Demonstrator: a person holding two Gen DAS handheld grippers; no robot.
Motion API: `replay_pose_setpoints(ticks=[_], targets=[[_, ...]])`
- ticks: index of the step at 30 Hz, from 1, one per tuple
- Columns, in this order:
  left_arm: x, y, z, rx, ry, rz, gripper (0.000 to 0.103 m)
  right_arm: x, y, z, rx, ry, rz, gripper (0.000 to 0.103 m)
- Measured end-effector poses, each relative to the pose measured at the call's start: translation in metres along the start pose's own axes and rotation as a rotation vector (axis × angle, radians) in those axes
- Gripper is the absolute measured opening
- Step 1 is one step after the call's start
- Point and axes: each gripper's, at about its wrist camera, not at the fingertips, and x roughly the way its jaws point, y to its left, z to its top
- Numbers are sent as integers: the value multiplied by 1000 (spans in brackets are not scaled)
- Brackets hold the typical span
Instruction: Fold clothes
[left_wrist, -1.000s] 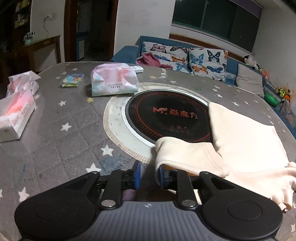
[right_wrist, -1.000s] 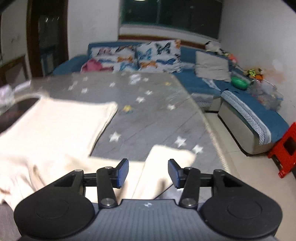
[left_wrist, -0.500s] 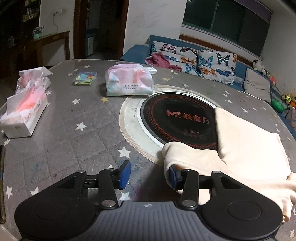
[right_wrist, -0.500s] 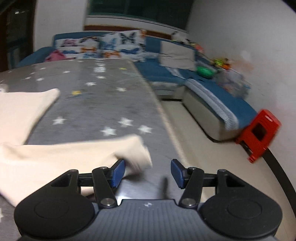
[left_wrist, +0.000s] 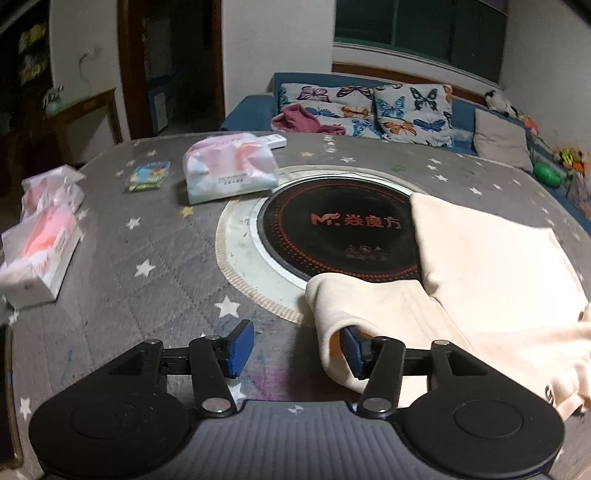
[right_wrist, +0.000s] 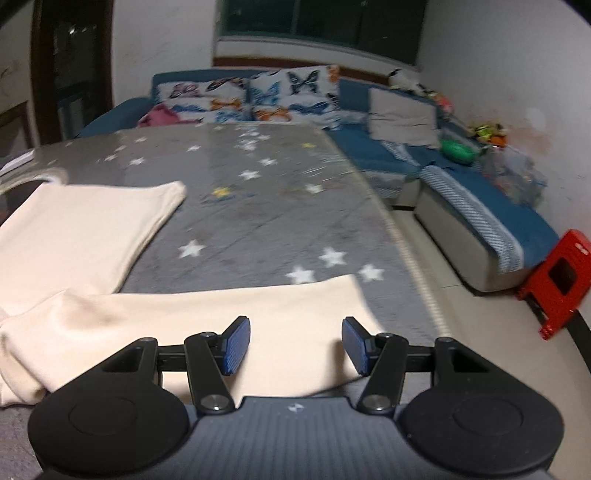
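Cloth is soft and limp: cream garment is best pinched at its sleeve end; both hand-held grippers, left hand-held gripper and right hand-held gripper, are spread, the left's jaws just opened.

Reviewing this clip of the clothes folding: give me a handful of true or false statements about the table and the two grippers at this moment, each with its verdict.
1. The cream garment covers part of the round black cooktop. True.
2. The left gripper is clamped on the garment. False: its jaws have just been opening and stand apart, one pad tucked in a sleeve cuff.
3. The pink and white tissue pack lies on the sofa. False: it lies on the star-patterned table cover.
4. The right gripper is open over a spread sleeve. True.
5. A red stool stands on the floor beside the sofa. True.
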Motion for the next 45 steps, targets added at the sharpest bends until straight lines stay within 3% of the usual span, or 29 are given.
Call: replay_pose_setpoints(ticks=[10, 12, 14, 17, 19, 24, 29, 31, 35, 45], targets=[[9, -37, -2, 210, -45, -25, 54, 4, 11, 2, -27, 22, 0, 64], [15, -40, 1, 218, -54, -37, 45, 6, 10, 3, -24, 23, -5, 66], [21, -38, 6, 198, -57, -40, 26, 6, 9, 2, -22, 23, -7, 68], [29, -25, 15, 123, -59, -25, 12, 7, 7, 2, -14, 25, -10, 70], [33, -8, 21, 33, -58, -17, 11, 7, 6, 2, -11, 26, -9, 72], [46, 41, 26, -229, -19, 39, 11, 9, 6, 2, -13, 24, -15, 74], [47, 87, 11, -467, 22, 89, 20, 9, 5, 2, -12, 23, -19, 76], [42, 95, 7, -489, 20, 119, 21, 10, 5, 2, -5, 24, -18, 76], [26, 86, 5, -424, -5, 81, 28, 12, 5, 3, -5, 21, -28, 79], [4, -38, 5, -38, 14, -253, 30, 24, -4, 11, 40, 15, -55, 80]])
